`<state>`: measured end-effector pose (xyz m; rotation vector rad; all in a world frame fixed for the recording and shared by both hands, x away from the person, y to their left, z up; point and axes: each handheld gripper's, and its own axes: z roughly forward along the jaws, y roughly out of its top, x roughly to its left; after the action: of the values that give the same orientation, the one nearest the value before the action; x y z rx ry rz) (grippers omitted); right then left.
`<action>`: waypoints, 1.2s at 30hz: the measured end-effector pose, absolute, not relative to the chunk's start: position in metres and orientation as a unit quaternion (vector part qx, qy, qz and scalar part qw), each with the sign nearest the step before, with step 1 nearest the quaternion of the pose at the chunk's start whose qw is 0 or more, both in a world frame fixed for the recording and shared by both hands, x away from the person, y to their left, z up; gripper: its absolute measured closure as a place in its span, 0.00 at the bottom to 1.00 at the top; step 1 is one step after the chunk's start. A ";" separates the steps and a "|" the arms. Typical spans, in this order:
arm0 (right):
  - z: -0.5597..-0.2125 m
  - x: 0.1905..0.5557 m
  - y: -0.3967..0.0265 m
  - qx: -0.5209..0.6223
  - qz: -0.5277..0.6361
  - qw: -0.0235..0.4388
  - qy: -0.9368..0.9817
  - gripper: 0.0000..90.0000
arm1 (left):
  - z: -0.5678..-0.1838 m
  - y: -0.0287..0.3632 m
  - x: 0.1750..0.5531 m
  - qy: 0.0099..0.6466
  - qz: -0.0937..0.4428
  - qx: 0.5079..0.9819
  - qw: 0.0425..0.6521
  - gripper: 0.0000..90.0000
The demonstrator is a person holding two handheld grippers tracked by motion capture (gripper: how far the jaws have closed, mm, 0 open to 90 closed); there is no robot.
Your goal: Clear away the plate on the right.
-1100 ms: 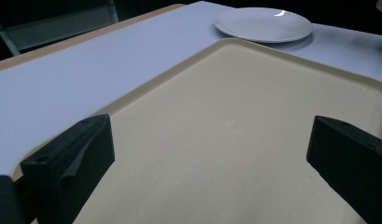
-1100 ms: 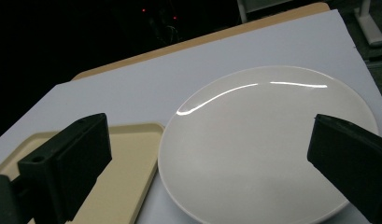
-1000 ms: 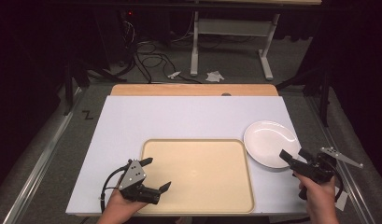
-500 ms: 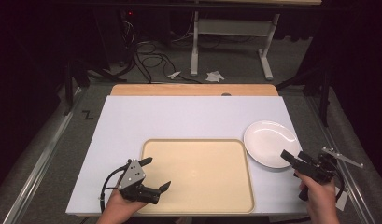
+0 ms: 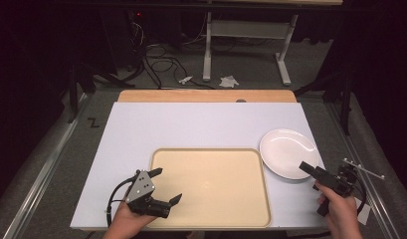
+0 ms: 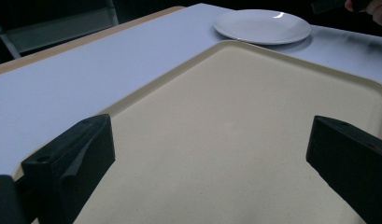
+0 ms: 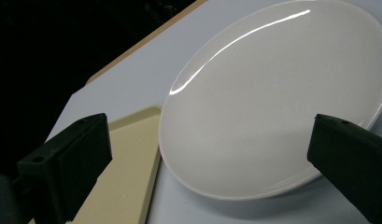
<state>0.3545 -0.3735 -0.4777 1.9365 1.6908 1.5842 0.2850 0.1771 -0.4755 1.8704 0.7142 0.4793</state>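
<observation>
**Two open grippers by a tray and a plate**

A big white board (image 5: 201,124) covers the table. On it sits a cream tray (image 5: 211,186) with nothing in it. Just beside the tray's far right corner sits a white plate (image 5: 288,152), also with nothing on it. The plate's edge is very close to the tray's edge; I cannot tell if they touch.

The left gripper (image 5: 168,186) is held in a hand (image 5: 124,221) at the tray's near left corner. Its two black jaws are spread wide apart and hold nothing. In the left gripper view, the jaws stand over the tray (image 6: 235,140), and the plate (image 6: 262,25) is far off at the top.

The right gripper (image 5: 315,174) is held in the other hand (image 5: 340,214) at the near right side of the board, just beside the plate. Its jaws are wide apart too, with nothing between them. In the right gripper view, the plate (image 7: 272,102) lies close ahead between the two jaws, and a corner of the tray (image 7: 128,163) shows at the left
</observation>
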 end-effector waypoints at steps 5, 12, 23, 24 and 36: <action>-0.482 0.355 -0.376 0.657 0.517 0.039 0.548 0.01 | -0.475 0.177 0.285 0.297 0.200 0.779 0.515 0.02; -0.485 0.355 -0.377 0.667 0.513 0.028 0.540 0.01 | -0.475 0.177 0.285 0.297 0.199 0.778 0.516 0.02; -0.490 0.356 -0.383 0.688 0.504 0.005 0.522 0.01 | -0.475 0.177 0.285 0.296 0.199 0.779 0.516 0.02; -0.490 0.356 -0.383 0.691 0.503 0.001 0.519 0.01 | -0.475 0.177 0.285 0.296 0.199 0.779 0.516 0.02; -0.498 0.359 -0.389 0.713 0.497 -0.034 0.493 0.03 | -0.475 0.177 0.285 0.295 0.198 0.780 0.516 0.02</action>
<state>0.3588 -0.3887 -0.4978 2.2907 1.5841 1.5968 0.2846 0.1768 -0.4754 1.8725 0.7073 0.4755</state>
